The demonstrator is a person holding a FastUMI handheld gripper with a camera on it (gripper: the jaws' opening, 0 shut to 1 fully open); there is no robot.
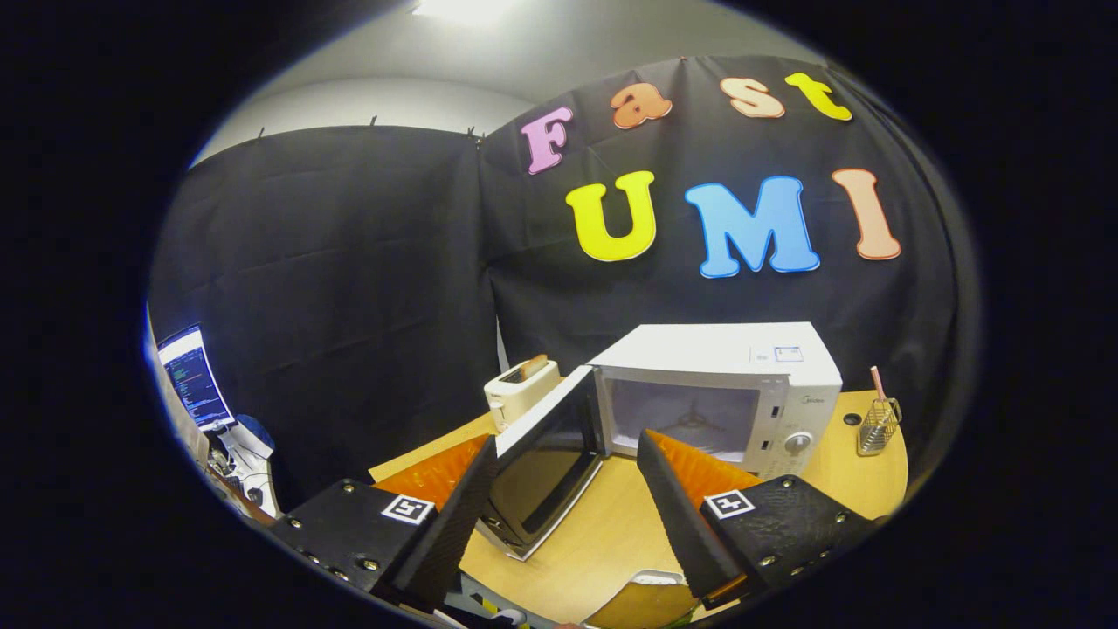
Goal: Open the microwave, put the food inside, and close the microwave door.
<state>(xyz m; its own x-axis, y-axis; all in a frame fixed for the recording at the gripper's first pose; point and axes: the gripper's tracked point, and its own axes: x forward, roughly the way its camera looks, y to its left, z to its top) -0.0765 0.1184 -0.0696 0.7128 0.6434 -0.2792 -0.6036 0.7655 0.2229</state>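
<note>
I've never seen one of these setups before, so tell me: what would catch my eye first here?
The white microwave stands on the wooden table just beyond the gripper, its door swung wide open toward the fingers, which are spread apart and hold nothing. A white toaster with bread in it sits beside the microwave, behind the open door. On the microwave's other side stands a small wire basket.

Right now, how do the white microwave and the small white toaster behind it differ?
The boxy white microwave is much larger than the small white toaster. The microwave's door hangs open onto a bare cavity; the toaster has bread in its slot. The microwave lies just beyond the open hand-held gripper; the toaster sits farther back. Both are white and stand on the wooden table.
</note>
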